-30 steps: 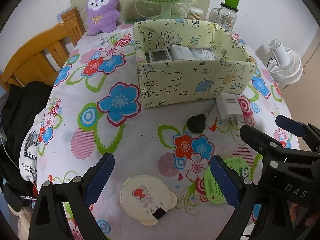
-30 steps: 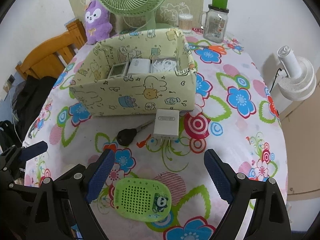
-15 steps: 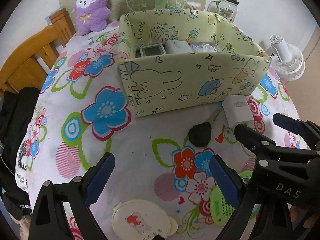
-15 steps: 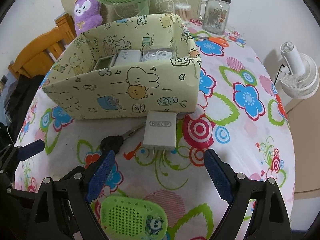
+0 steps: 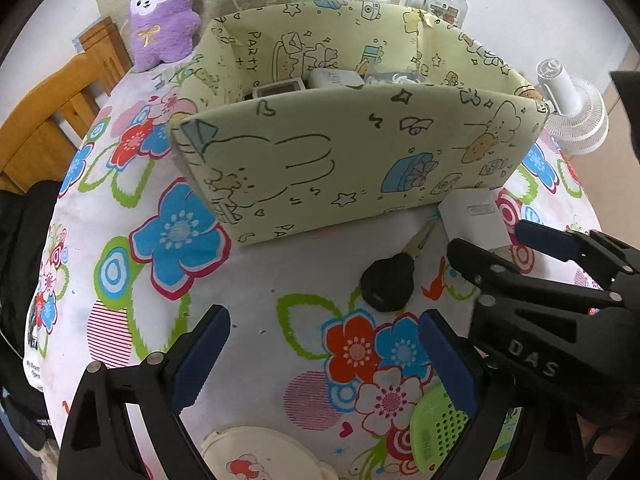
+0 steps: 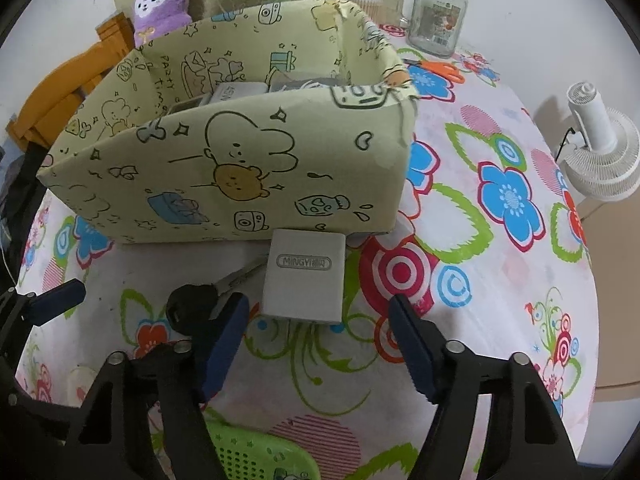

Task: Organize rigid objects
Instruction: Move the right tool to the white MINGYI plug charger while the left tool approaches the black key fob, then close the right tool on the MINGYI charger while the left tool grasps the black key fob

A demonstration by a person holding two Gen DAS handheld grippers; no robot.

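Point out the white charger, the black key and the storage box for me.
white charger (image 6: pixel 305 276): right wrist view, on its top face.
black key (image 5: pixel 387 284): left wrist view, on its black head.
storage box (image 6: pixel 224 184): right wrist view, on its front wall.

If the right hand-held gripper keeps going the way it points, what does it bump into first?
Probably the white charger: it lies straight ahead between the open fingers of the right hand-held gripper, which have just been closing. Depth is hard to judge.

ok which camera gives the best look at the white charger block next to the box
The right wrist view: the white charger block lies centred ahead of the right gripper, its label facing the lens. In the left wrist view it sits off to the right, partly hidden behind that gripper's finger.
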